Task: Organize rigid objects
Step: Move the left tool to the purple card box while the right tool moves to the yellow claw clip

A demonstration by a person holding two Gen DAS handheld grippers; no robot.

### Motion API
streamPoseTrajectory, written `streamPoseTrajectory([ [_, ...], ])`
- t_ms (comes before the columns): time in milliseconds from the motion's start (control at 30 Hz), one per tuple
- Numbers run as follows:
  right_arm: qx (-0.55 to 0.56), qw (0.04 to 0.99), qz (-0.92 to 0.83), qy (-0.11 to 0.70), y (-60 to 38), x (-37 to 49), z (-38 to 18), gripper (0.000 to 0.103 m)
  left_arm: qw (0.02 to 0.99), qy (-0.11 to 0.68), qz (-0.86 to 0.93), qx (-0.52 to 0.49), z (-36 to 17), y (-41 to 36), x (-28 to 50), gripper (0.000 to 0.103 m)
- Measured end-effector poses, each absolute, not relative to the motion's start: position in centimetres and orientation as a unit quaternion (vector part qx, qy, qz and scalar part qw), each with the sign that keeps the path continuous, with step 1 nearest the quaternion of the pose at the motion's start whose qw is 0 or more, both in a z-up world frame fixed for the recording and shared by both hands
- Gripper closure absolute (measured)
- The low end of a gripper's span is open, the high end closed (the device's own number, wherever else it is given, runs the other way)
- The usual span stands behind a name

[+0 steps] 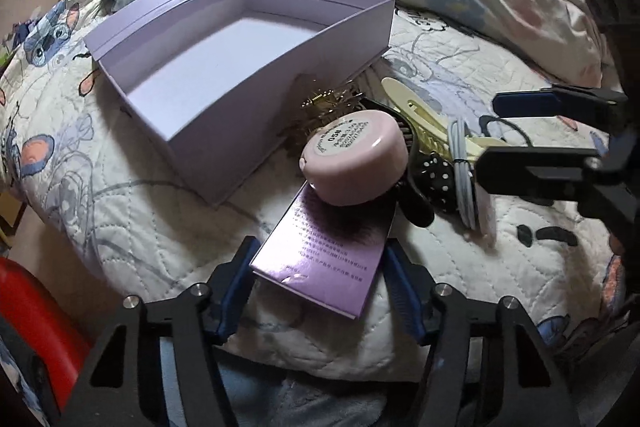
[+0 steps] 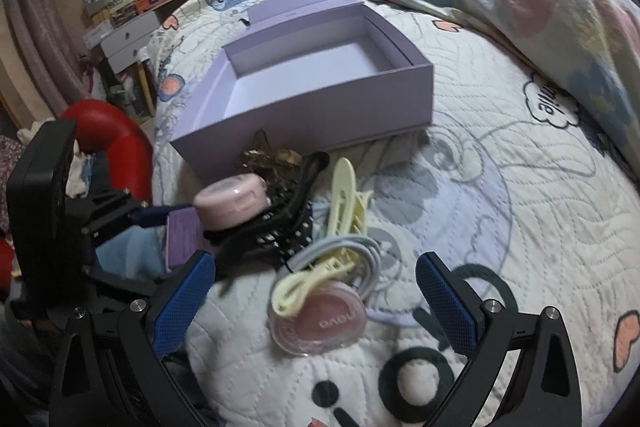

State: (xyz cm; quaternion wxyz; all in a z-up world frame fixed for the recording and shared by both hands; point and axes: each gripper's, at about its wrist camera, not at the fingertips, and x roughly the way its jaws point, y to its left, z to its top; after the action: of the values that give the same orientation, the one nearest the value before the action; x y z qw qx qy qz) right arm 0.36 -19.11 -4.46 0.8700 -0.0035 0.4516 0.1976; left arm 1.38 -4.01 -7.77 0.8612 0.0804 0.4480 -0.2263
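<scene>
Left gripper (image 1: pixel 318 279) fingers bracketing the purple carton (image 1: pixel 324 251), not clearly clamped — right gripper (image 2: pixel 316 297) fingers apart over the blush compact (image 2: pixel 318 323); next, closing, then lifting into the lilac box (image 1: pixel 224 75)

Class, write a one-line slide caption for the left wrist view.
Left gripper straddles a purple carton beside an empty lilac box on a bed.

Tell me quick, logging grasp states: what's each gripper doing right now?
Left gripper: open around the purple box, not clamped.
Right gripper: open, empty, over the pink round jar.
</scene>
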Motion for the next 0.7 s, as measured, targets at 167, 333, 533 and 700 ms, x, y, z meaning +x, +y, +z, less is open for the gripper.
streamPoseTrajectory([
  [167, -0.002, 0.870, 0.222, 0.441, -18.0, 0.7, -4.2, 0.004, 0.857, 0.458, -0.230, 0.057, -7.7, -2.9, 0.7, 0.046],
  [333, -0.017, 0.863, 0.250, 0.438, -16.3, 1.4, -4.4, 0.013, 0.859, 0.452, -0.235, 0.055, -7.7, -2.4, 0.2, 0.047],
  [533, -0.048, 0.851, 0.294, 0.432, -13.6, 2.8, -4.9, 0.024, 0.860, 0.445, -0.246, 0.043, -7.6, -1.8, -0.2, 0.047],
  [700, -0.073, 0.848, 0.301, 0.431, -12.4, 3.4, -5.2, 0.029, 0.858, 0.445, -0.252, 0.039, -7.6, -1.8, 0.2, 0.047],
])
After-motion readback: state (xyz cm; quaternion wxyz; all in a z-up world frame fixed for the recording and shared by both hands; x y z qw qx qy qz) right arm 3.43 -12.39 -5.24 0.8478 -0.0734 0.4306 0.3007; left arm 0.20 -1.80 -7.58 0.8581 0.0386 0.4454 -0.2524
